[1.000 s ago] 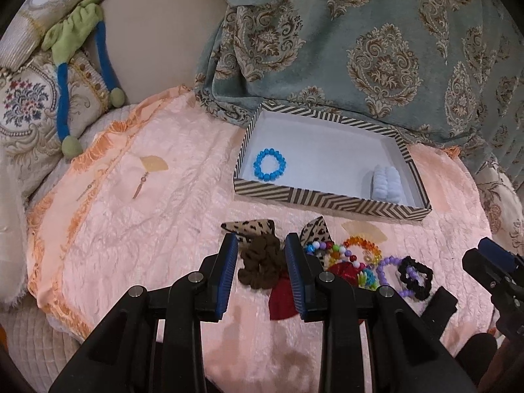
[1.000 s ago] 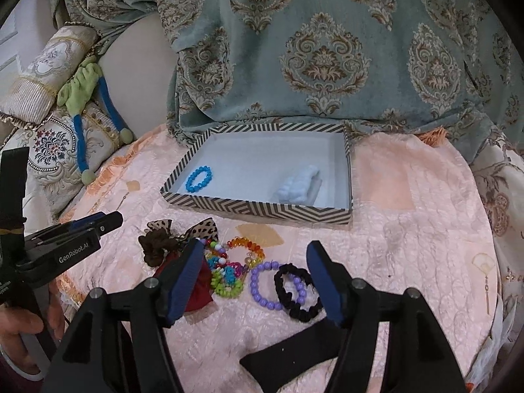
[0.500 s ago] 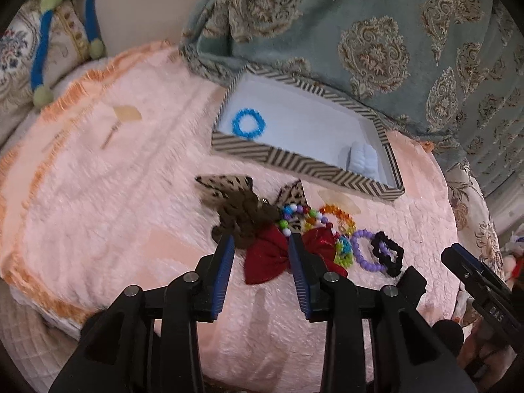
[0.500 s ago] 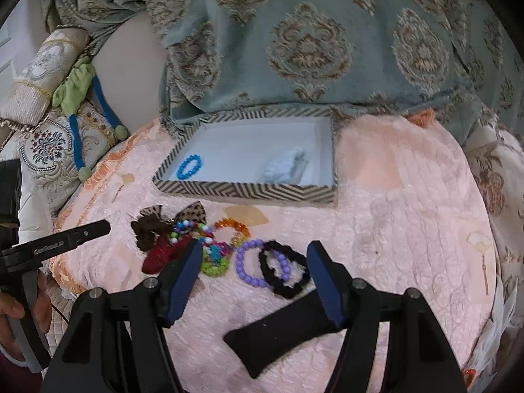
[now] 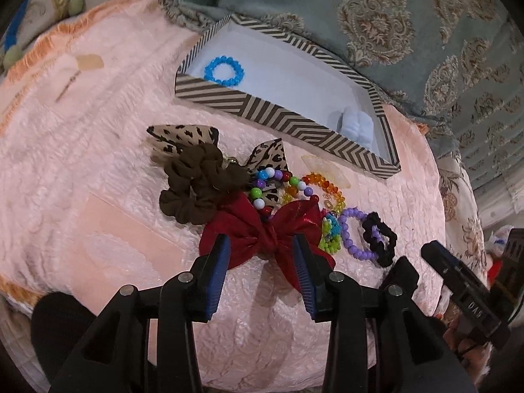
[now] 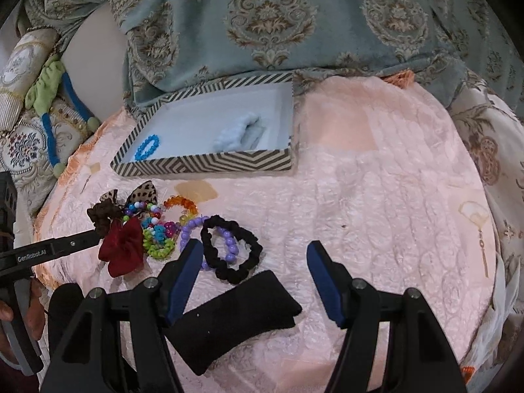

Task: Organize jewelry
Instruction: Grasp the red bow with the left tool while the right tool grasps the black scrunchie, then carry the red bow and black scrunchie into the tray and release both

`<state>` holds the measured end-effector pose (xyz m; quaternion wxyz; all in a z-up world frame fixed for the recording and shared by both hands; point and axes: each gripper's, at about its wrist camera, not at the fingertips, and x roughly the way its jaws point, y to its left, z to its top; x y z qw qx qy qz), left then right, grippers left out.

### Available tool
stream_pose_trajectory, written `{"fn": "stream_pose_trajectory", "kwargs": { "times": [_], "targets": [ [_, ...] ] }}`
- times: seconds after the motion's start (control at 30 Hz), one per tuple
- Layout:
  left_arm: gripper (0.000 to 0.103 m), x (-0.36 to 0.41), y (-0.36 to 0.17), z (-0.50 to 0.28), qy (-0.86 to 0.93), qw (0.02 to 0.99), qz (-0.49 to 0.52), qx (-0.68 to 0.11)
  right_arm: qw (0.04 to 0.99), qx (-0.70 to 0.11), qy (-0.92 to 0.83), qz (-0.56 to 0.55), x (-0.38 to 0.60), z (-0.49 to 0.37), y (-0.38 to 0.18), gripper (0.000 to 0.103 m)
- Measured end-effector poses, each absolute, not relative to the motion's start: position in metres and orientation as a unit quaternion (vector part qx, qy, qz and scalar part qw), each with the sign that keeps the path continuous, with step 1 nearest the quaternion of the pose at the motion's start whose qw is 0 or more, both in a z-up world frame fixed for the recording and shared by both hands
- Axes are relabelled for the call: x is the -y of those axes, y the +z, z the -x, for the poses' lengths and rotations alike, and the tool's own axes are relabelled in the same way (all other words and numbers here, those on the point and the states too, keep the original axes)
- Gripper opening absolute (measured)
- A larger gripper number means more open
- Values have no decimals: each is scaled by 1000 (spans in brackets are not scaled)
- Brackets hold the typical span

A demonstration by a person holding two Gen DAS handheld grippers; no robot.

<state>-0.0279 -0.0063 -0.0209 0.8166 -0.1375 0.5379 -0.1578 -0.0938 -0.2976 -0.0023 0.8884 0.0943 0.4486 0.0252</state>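
The red bow (image 5: pixel 262 234) lies right in front of my left gripper (image 5: pixel 260 255), near the front edge of the pink cloth (image 5: pixel 82 177). Its long way runs side to side, across my two fingers. One blue pad (image 5: pixel 217 275) sits by the bow's left wing and the other by its right wing, with the knot between them. My left fingers are apart and hold nothing. I cannot tell if they touch the bow yet. I think a squeeze here would catch it in the middle.

My right gripper (image 6: pixel 253 262) is wide apart and holds nothing too. A black pad (image 6: pixel 235 311) lies flat just under it, and the black scrunchie (image 6: pixel 231 249) is just past its left finger. My left hand is nearer the bow, so it should take it.

Behind the bow is a heap: a brown scrunchie (image 5: pixel 196 193), a spotted bow (image 5: pixel 183 136) and bead bracelets (image 5: pixel 327 193).

Farther back, the striped box (image 5: pixel 288 116) sits by the back edge of the cloth. A blue bracelet (image 5: pixel 224 70) lies in its left corner and a pale fluffy thing (image 5: pixel 357 124) in its right corner.
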Motion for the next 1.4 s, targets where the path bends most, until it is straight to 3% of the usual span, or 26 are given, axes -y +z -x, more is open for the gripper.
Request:
{"fn": "stream_pose_trajectory", "kwargs": {
  "times": [0.1,0.17,0.27,0.5,0.57,0.63,0.67,1.0,1.4],
  "targets": [
    [24,6,-25,23,-145,817,145,-538,884,-457,35,-89,294,85,-8,69],
    [37,8,-30,19,-144,815,148,-542,881,-463,45,-85,293,79,-13,69],
    [37,15,-37,16,-149,810,139,-550,876,-474,53,-69,291,70,-19,68],
    [36,32,-48,14,-149,818,98,-547,851,-520,72,-35,291,51,-46,43],
    [13,29,-48,13,-145,821,100,-543,850,-520,76,-30,290,48,-52,29],
    [5,26,-46,13,-154,819,106,-542,854,-515,73,-30,291,48,-53,7],
    [0,24,-45,14,-155,820,106,-541,855,-511,78,-44,293,49,-50,7],
    [0,14,7,38,-171,848,96,-492,897,-426,103,-60,290,75,23,6],
    [0,15,56,28,-143,885,61,-439,911,-392,111,-70,276,76,55,6]
  ]
}}
